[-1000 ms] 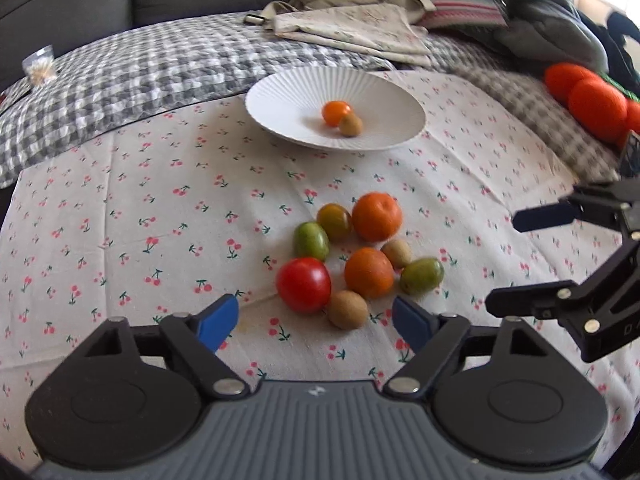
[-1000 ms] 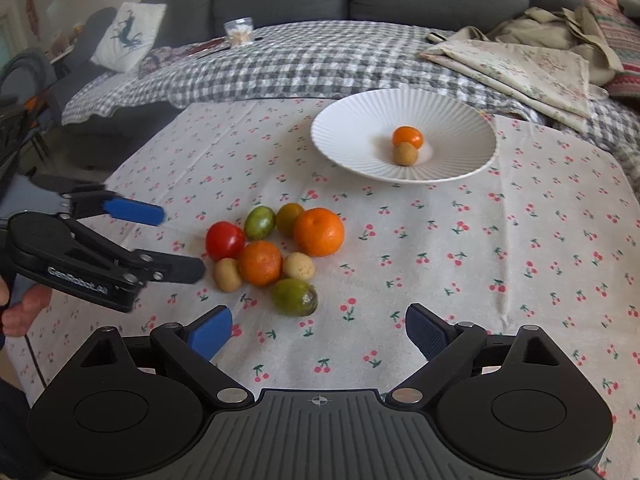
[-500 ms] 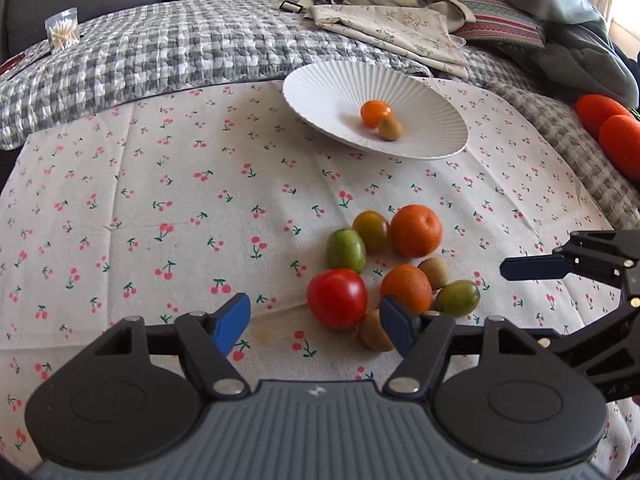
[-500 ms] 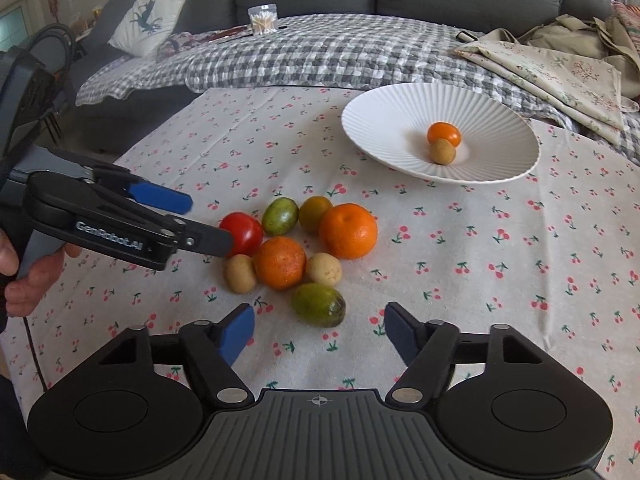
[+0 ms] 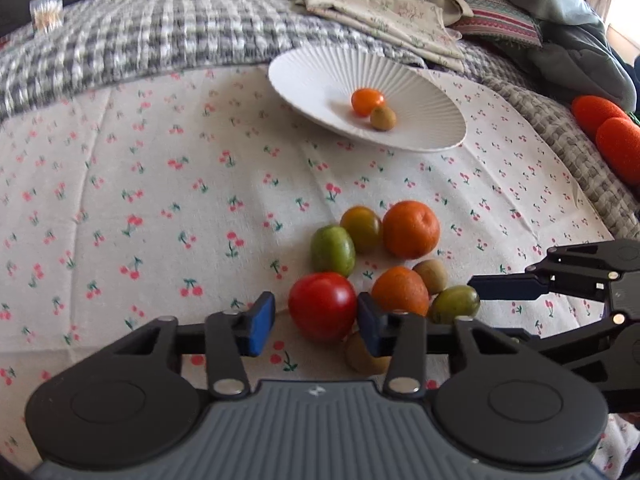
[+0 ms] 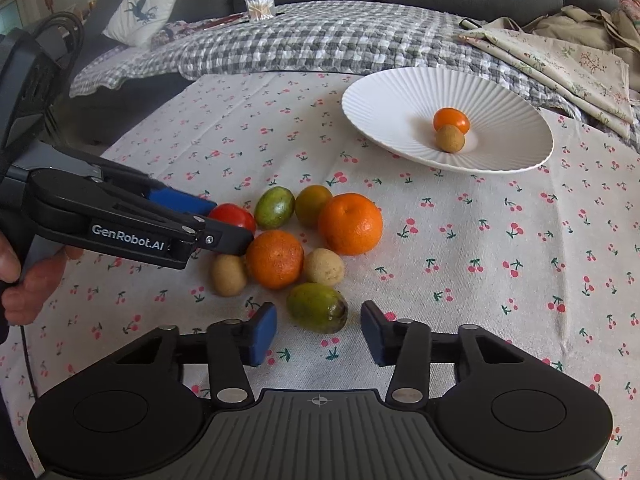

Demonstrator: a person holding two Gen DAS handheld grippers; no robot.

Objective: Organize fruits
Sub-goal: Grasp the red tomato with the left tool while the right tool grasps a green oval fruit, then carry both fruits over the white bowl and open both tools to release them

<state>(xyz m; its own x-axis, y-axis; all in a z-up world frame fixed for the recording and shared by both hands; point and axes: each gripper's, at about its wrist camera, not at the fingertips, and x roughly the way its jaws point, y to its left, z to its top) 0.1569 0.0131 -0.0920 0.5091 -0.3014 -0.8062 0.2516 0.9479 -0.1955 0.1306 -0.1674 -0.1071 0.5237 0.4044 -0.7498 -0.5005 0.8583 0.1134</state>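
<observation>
1. Left hand-held gripper (image 5: 316,322): jaws apart, straddling the red tomato (image 5: 322,306). Inner pad sits right against the tomato's side; outer pad has a visible gap. Not clamped yet.
2. To do this grasp well, in my judgement: centre the tomato between the pads before closing, or the near pad shoves it sideways into the small orange (image 5: 400,290). Close gently, since the skin is smooth and round and it will probably squirt out if pinched off-centre.
3. Watch the kiwi (image 5: 362,356) just behind the inner finger, partly hidden by it. It could get nudged on closing.
4. Right hand-held gripper (image 6: 318,334): jaws apart, holding nothing, with the green mango-like fruit (image 6: 317,307) just ahead between the fingers. Likely the next pick; keep the two grippers from colliding, as the left one reaches across the same pile.
5. Fruit pile lies on the bench, near side of the white plate (image 6: 380,92), well apart from it: the tomato, two oranges, greenish fruits, small brown ones, all touching or nearly.
6. The plate holds two pieces only, an orange tomato (image 6: 451,119) and a small brown fruit (image 6: 450,139), touching at the centre. Plenty of room left.
</observation>
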